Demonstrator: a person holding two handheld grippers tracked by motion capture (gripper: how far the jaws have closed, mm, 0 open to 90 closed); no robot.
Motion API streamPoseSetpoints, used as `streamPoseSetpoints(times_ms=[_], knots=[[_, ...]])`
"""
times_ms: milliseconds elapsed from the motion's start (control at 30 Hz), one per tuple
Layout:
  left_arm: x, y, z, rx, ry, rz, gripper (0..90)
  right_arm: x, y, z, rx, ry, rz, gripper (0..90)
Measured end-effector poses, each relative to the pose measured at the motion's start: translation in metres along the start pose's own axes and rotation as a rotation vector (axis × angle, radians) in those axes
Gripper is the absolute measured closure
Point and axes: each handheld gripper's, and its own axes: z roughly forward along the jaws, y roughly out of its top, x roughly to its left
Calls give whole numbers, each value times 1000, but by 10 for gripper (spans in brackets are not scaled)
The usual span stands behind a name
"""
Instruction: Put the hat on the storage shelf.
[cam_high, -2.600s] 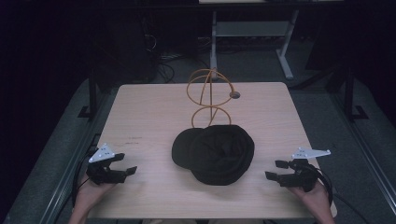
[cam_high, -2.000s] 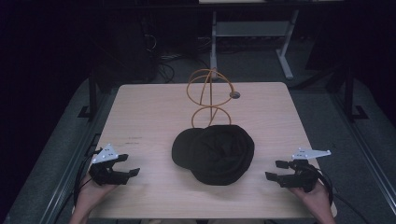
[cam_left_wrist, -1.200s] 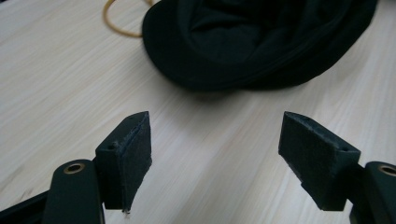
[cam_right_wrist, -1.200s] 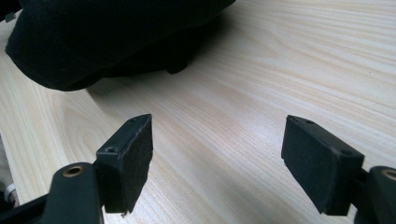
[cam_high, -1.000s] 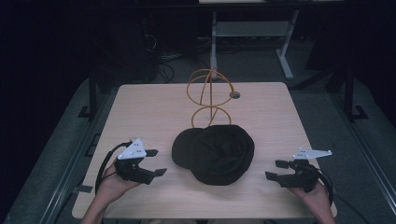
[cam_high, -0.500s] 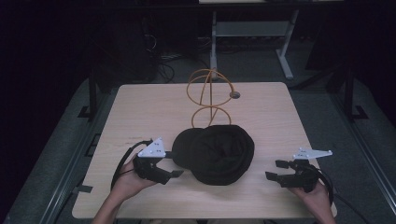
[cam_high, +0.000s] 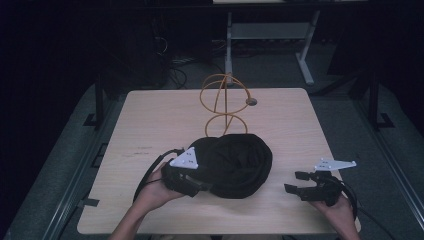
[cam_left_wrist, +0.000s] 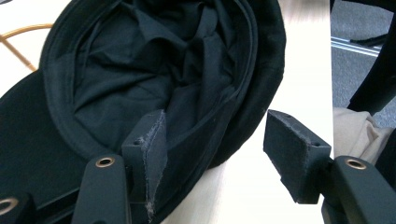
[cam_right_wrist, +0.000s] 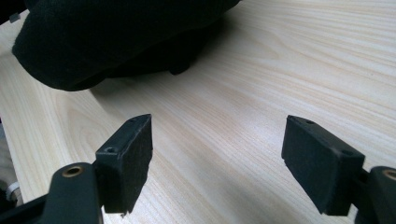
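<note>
The left gripper (cam_left_wrist: 212, 140), at lower centre of the high view, has its jaws astride the rim of a black cap (cam_left_wrist: 154, 70); they have just been closing, and one pad is still clear of the cloth. The right gripper (cam_right_wrist: 217, 154), at lower right, gapes wide over bare table (cam_right_wrist: 280, 70). The cap lies upturned mid-table, below an orange wire stand (cam_high: 222, 102).

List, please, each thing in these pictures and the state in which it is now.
black cap: lies upside down on the table, hollow side up, crumpled.
left gripper: jaws open and just closing, the cap's edge between them, not yet pressed.
right gripper: open, nothing between the jaws, above bare wood.
orange wire stand: upright, nothing on it.
table: level.
</note>
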Motion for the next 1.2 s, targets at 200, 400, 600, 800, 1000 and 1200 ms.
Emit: streamPoseSetpoints(times_ms=[200,400,600,800,1000,1200], knots=[[-3,8,10,10,-23,21,408,0,0,0,-2,1,0,242],[-7,19,26,32,-46,38,420,0,0,-1,-5,3,0,242],[-9,25,38,53,-70,47,433,-1,0,-1,-6,5,-3,242],[-13,33,55,88,-87,61,480,0,0,-1,-2,8,-3,242],[-15,38,68,133,-103,72,495,0,0,-1,-10,10,-8,242],[-19,39,78,187,-123,77,509,1,0,-1,-5,10,-9,242]])
